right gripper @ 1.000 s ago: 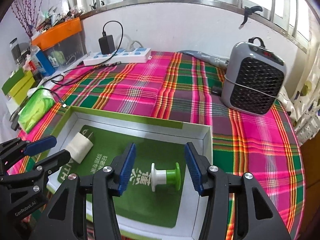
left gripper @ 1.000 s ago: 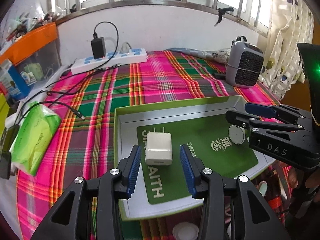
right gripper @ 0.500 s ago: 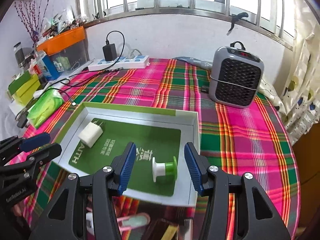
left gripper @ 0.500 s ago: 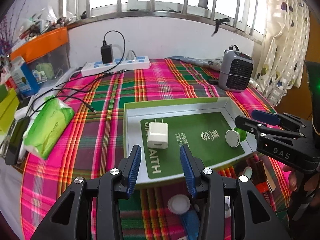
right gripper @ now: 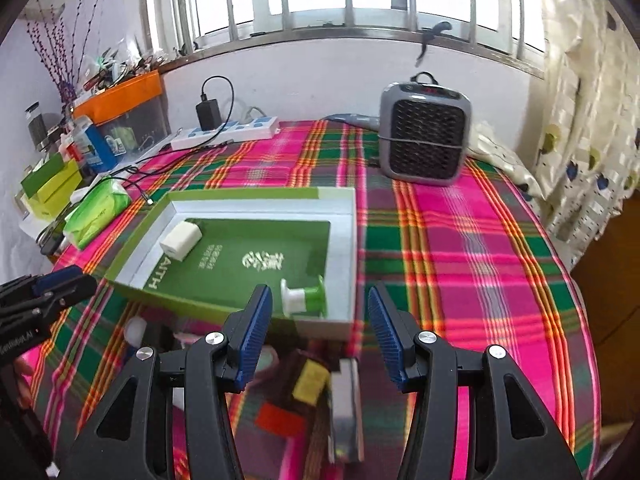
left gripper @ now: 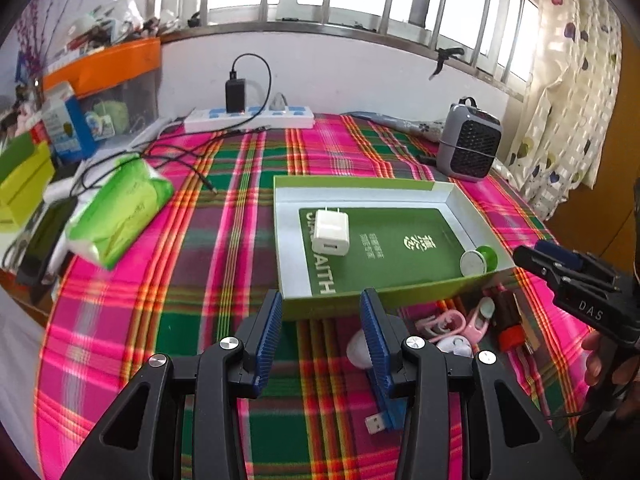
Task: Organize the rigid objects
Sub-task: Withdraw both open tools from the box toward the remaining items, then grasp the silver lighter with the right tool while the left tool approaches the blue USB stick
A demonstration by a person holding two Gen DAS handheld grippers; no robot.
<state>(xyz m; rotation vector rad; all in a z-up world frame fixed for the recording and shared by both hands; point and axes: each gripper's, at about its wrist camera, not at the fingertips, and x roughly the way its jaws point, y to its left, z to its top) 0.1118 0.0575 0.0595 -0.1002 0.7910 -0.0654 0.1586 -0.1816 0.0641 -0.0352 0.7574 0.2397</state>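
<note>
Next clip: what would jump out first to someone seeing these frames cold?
The bright pink and green plaid tablecloth fills both views. On it lies a shallow green-rimmed cardboard tray holding a white plug-in charger cube at its left end and a green and white spool near its right wall. A grey grille-fronted heater stands behind.

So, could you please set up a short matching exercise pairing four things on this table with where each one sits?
Things:
1. white charger
2. green-and-white spool
3. grey fan heater
4. green tissue pack

Places:
A. on the cloth, left of the box
B. in the box's near right corner
C. behind the box, towards the curtain
D. in the box's left part, on the green panel

Pairs: 1-D, 2-B, 3-C, 4-A
</note>
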